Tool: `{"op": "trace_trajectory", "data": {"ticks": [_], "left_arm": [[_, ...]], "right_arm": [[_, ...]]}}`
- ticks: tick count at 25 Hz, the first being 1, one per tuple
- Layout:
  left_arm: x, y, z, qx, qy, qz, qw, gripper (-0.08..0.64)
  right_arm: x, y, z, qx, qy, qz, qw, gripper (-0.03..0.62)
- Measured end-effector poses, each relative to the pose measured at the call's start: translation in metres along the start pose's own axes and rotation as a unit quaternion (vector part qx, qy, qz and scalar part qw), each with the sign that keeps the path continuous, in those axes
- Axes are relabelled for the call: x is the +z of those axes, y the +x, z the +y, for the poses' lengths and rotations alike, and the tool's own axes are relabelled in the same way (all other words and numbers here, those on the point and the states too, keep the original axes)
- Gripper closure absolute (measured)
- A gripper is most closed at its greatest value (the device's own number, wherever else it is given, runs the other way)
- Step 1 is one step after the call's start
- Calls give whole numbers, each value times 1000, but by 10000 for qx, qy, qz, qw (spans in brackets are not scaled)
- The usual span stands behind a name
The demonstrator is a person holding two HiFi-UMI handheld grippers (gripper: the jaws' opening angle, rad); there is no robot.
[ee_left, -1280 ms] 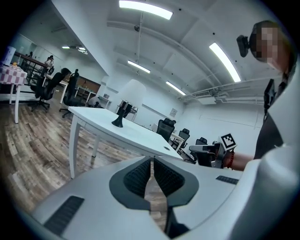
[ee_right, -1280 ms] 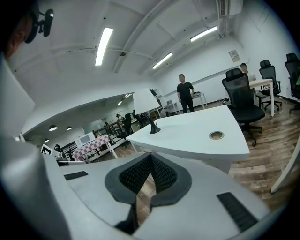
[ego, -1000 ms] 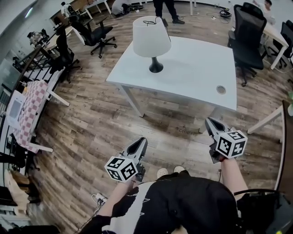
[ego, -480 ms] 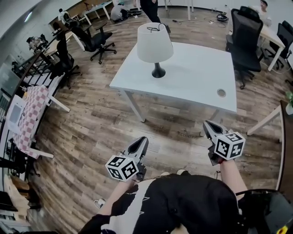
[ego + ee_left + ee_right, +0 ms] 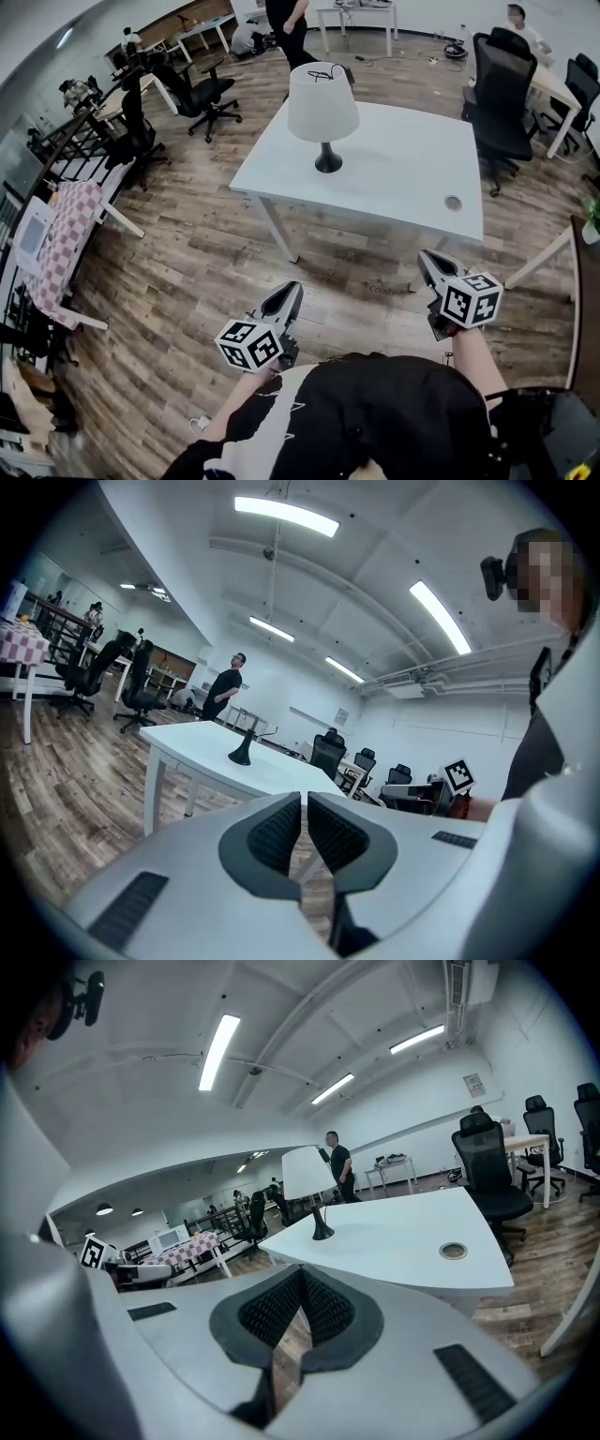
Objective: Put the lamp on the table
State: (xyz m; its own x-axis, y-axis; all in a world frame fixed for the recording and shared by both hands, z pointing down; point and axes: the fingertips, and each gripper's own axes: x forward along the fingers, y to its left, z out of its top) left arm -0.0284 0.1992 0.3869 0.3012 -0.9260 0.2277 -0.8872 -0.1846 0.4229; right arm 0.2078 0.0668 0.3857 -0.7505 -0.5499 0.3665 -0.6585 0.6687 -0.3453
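- The lamp (image 5: 323, 112) stands upright on the white table (image 5: 403, 187), toward its far left corner and well apart from both grippers. Judged from this, the placing step looks done and no part of the task is in hand.
- The left gripper (image 5: 288, 292) is held low in front of the person, over the floor (image 5: 187, 272). Its jaws are clenched on nothing, the ribbed dark pads meeting with only a thin seam between them.
- The right gripper (image 5: 429, 259) is likewise held over the floor, just short of the table's near edge. Its jaws are closed and empty, pad against pad.
- If any move is called for next, it is probably only a check that the lamp sits steady. Nothing suggests it needs a fresh grasp, and a new grasp would mean stepping up to the table and opening the jaws first.
- The lamp has a smooth white shade (image 5: 322, 98) shaped as a tapered drum, wider at the bottom. Whether it is fabric or plastic I cannot tell. Below it a slim dark stem flares into a round, glossy black base (image 5: 328, 165).
- A thin dark cord lies across the open top of the shade.
- The table top is a flat, matt white square slab on white legs, with a round cable hole (image 5: 453, 202) near its right front corner.
- The floor is wood-grain planking in mixed browns and greys.
- Black mesh-backed office chairs (image 5: 502, 94) stand beside the table's far right side.
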Motion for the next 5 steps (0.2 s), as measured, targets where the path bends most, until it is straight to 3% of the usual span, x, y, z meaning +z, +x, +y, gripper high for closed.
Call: {"op": "trace_trajectory", "data": {"ticks": [5], "left_arm": [[1,-4,3,78,-60,-43,9999,526]], "right_arm": [[4,-3,0,4,-41,2,10000,575]]}}
